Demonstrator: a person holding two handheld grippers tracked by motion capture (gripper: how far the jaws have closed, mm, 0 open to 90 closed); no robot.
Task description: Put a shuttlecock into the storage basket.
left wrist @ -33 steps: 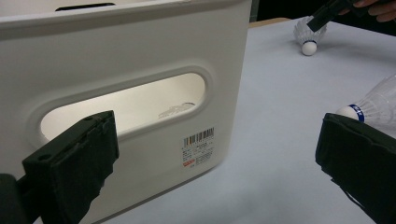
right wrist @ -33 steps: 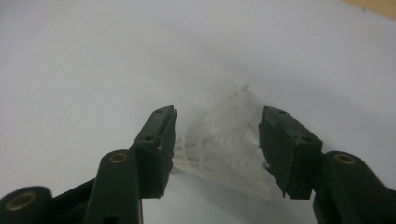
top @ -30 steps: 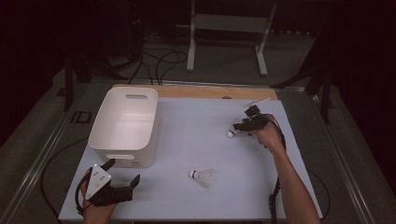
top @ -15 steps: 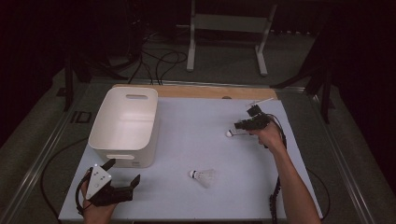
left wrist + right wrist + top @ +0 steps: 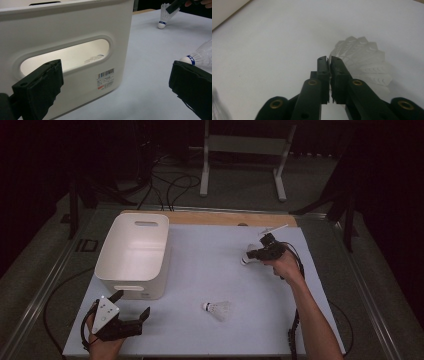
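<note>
Two grippers are working: your left gripper (image 5: pixel 131 319) is resting at seven o'clock by the bin (image 5: pixel 134 254), jaws spread wide, gripping nothing. One shuttlecock (image 5: pixel 218 310) is lying at six o'clock. At two o'clock your right gripper (image 5: pixel 253 255) has just been closing and is pinching another shuttlecock's (image 5: pixel 246 257) skirt edge.

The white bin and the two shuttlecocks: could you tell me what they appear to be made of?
The bin looks like moulded matte plastic: smooth walls, rounded handle slot, barcode sticker. The shuttlecock in the right gripper and the loose shuttlecock seem to have translucent ribbed plastic skirts; their white, blue-banded heads could be cork or foam.
</note>
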